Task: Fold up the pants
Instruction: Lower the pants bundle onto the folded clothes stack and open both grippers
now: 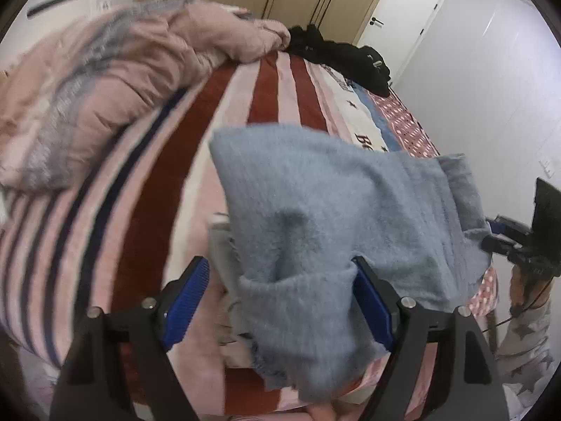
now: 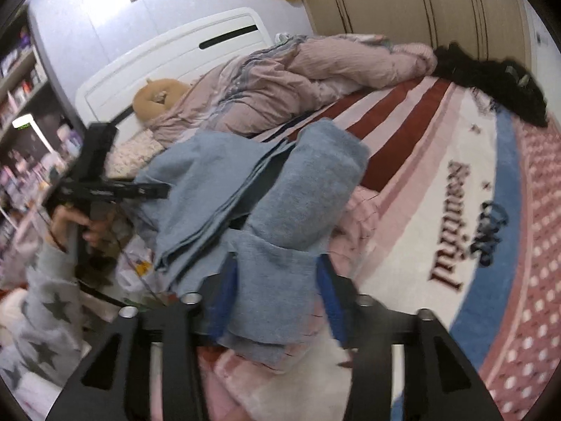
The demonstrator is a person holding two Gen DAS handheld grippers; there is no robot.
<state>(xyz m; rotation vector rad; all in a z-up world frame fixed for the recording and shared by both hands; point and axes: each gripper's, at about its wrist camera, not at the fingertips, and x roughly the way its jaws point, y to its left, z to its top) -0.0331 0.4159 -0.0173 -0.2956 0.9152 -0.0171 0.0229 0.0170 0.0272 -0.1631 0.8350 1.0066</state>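
The fuzzy light-blue pants point(image 1: 315, 193) lie bunched on the striped bed blanket point(image 1: 263, 98), part folded over themselves. My left gripper point(image 1: 280, 263) stands wide open over a thick fold. The cloth brushes its right pad point(image 1: 371, 298), and the left pad point(image 1: 186, 301) is clear of it. In the right wrist view the pants point(image 2: 308, 193) run up from my right gripper point(image 2: 275, 261). That gripper is open, with a flap of the cloth loose between its fingers. The left gripper's black body point(image 2: 105, 189) shows at the pants' left end.
A heaped pink duvet point(image 2: 280, 80) and a tan stuffed toy point(image 2: 157, 94) lie by the white headboard point(image 2: 175, 49). A black garment point(image 2: 498, 80) lies at the bed's far side, before the wardrobe doors point(image 2: 420, 7). A star-patterned sleeve point(image 2: 45, 333) and shelves point(image 2: 21, 80) are at the left.
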